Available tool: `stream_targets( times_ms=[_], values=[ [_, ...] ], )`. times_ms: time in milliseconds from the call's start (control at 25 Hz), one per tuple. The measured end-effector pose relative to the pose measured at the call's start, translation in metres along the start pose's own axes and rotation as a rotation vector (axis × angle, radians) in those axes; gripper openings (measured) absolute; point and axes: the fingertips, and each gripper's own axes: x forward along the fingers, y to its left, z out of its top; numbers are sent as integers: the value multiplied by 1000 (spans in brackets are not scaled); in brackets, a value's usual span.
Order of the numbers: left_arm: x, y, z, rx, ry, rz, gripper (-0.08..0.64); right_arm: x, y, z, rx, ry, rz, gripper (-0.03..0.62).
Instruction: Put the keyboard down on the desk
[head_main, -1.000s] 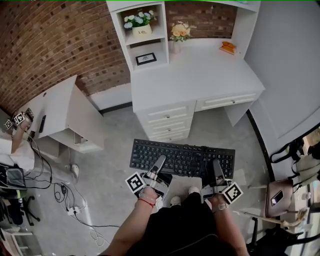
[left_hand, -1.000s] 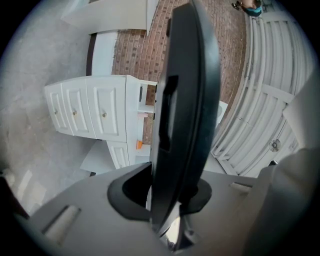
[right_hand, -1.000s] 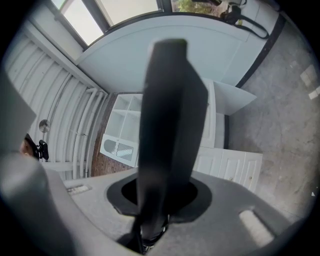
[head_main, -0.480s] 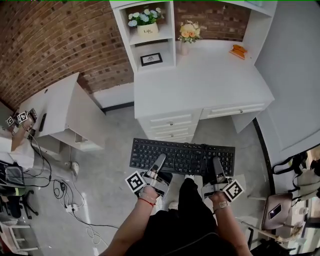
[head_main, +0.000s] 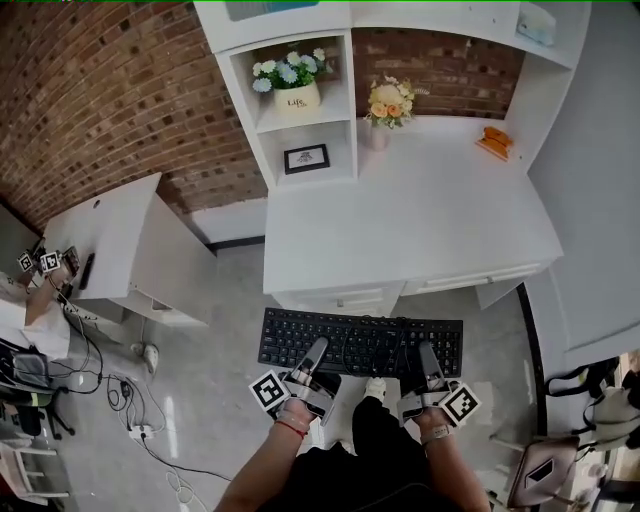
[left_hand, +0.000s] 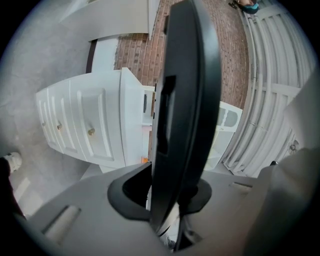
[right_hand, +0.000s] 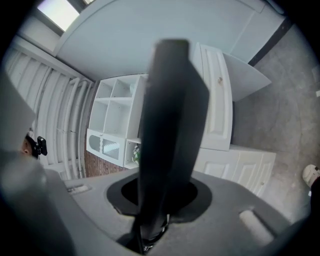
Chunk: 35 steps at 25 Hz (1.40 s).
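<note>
While carried just short of the worktop (head_main: 400, 220), the keyboard (head_main: 360, 342) is pinched at its near edge by the left hand-held gripper (head_main: 319, 347) and right hand-held gripper (head_main: 427, 350).
Brought in too low, its far edge could be knocked against the worktop front and the grip lost.

Bright, even light; fisheye-warped edges.

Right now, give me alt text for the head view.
A black keyboard is held by its near edge in the left gripper and right gripper, above the floor just short of the white desk.
</note>
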Motion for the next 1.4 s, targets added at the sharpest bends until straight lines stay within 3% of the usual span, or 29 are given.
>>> stream_targets(
  times_ms=[320,640,760,960,1400],
  values=[
    [51,23,7,-18,-25,32,69,46,-25,37,31,38,-39,80],
    [89,41,2,47,36,68,71,80,-51,68,126,46,-73,72],
    [99,49,-1,31,38,73,116,90,-60,80,118,54,-87,71],
    [103,62,0,25,21,110,84,102,-65,85,118,80,-80,71],
    [132,67,9,11,82,168,86,114,-90,92,189,38,-162,71]
  ],
)
